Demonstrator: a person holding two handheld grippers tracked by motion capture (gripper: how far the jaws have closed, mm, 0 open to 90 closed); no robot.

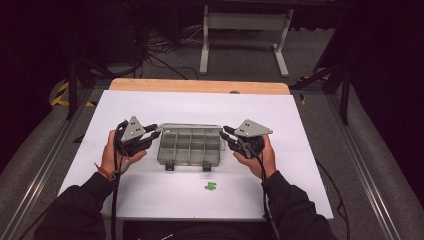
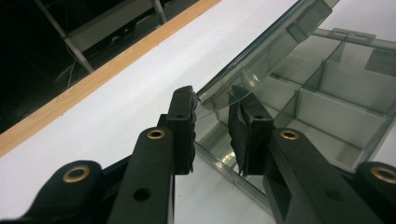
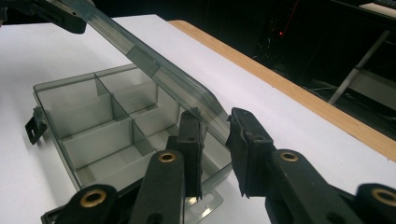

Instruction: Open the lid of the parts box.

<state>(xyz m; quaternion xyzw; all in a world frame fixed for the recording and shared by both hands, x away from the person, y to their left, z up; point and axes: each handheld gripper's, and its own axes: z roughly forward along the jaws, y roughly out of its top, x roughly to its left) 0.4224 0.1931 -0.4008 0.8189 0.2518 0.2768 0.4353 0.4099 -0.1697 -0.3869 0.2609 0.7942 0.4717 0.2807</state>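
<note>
The clear lid [image 3: 154,70] of the organizer box [image 1: 190,146] is held at both corners by the left gripper [image 2: 212,126] and the right gripper [image 3: 215,135], jaws narrow on its edge. It is judged light, stiff and slippery plastic, best taken at the rim.

Bright white table [image 1: 150,105], dark surroundings, soft focus.

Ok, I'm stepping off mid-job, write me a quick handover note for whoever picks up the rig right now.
Left hand-held gripper: jaws around the left corner of the clear lid, holding it partly raised.
Right hand-held gripper: jaws around the lid's right corner, same height.
Compartment box: mid-table on the white board, latches towards the person; the compartments seen are empty.
Small green pieces: loose on the board in front of the box.
Done: latches undone, lid lifted partway.
Left: probably swing the lid fully open, then deal with the green pieces.
</note>
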